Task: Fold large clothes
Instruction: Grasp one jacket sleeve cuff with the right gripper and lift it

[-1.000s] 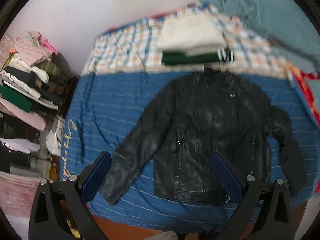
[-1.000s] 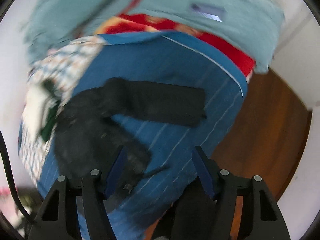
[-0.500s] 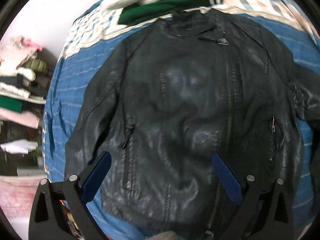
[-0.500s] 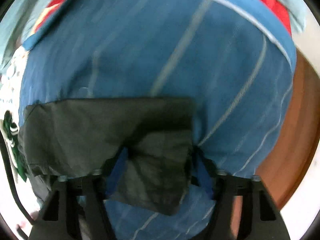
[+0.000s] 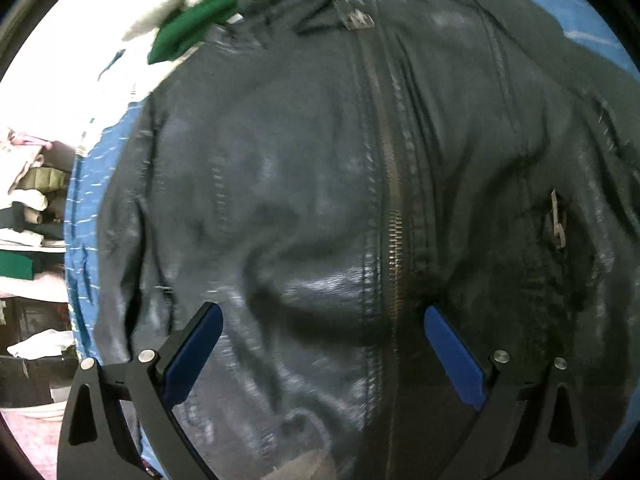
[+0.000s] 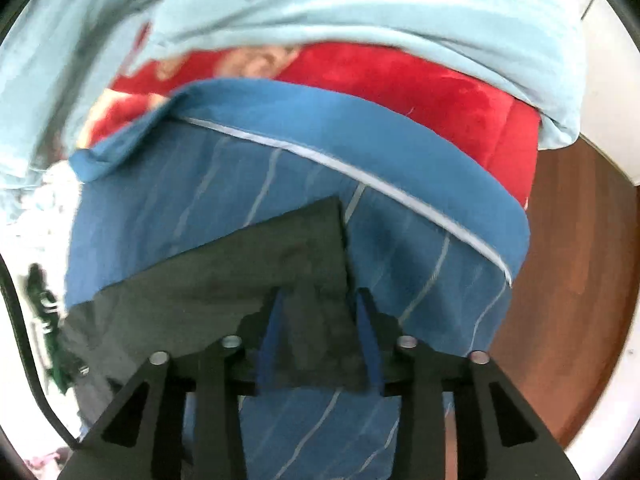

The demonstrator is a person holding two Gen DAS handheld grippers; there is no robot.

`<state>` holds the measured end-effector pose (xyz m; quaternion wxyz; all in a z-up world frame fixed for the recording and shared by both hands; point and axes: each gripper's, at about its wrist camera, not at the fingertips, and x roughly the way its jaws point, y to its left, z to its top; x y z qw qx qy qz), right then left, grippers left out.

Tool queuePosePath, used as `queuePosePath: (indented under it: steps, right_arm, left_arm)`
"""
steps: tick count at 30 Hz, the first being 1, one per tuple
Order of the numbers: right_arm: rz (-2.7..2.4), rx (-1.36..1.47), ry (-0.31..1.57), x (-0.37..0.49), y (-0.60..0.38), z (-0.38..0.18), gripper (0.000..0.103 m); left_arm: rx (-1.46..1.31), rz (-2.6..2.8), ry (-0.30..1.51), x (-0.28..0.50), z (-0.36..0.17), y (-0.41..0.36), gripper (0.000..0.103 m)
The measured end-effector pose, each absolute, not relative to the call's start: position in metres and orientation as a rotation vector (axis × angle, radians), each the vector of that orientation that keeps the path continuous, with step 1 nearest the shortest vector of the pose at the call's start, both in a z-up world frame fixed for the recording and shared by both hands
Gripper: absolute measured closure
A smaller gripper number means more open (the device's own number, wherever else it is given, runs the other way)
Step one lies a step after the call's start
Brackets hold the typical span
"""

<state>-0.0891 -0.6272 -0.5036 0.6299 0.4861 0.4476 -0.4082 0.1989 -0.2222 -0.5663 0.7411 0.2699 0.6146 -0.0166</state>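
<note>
Left gripper [image 5: 322, 312]: jaws spread wide over the black jacket's [image 5: 320, 200] zipped front, nothing pinched. Right gripper [image 6: 319, 302]: jaws just narrowed, clamped on the jacket's sleeve end [image 6: 304, 264]. Jacket lies flat on blue striped bedspread [image 6: 420, 264]; folded green garment [image 5: 200, 20] beyond collar.

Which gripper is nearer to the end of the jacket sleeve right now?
Right. The right gripper has closed in around the sleeve end, which lies between its fingers. The left gripper is open over the jacket front by the zipper.
</note>
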Motion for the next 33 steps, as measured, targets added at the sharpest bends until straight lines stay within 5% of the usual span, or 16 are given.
queuePosePath:
  steps: [11, 23, 25, 26, 27, 33]
  right_arm:
    - [-0.751, 1.567, 0.712, -0.103, -0.554, -0.589, 0.059]
    - [-0.719, 1.527, 0.403, -0.07, -0.587, -0.606, 0.054]
    - [-0.711, 1.517, 0.39, -0.069, -0.59, -0.6, 0.062]
    - [-0.708, 1.509, 0.391, -0.068, -0.59, -0.598, 0.091]
    - [-0.704, 1.5, 0.395, -0.065, -0.592, -0.595, 0.096]
    - [-0.707, 1.362, 0.373, -0.058, -0.614, -0.507, 0.098]
  left_arm:
    - [0.543, -0.04, 1.348, 0.204, -0.576, -0.218, 0.0]
    - [0.503, -0.027, 1.405, 0.215, -0.58, -0.212, 0.0]
    - [0.504, -0.028, 1.409, 0.215, -0.579, -0.213, 0.0]
    - [0.504, -0.03, 1.411, 0.216, -0.579, -0.214, 0.0]
    - [0.502, -0.034, 1.414, 0.217, -0.578, -0.214, 0.0]
    - [0.459, -0.036, 1.393, 0.219, -0.557, -0.203, 0.0]
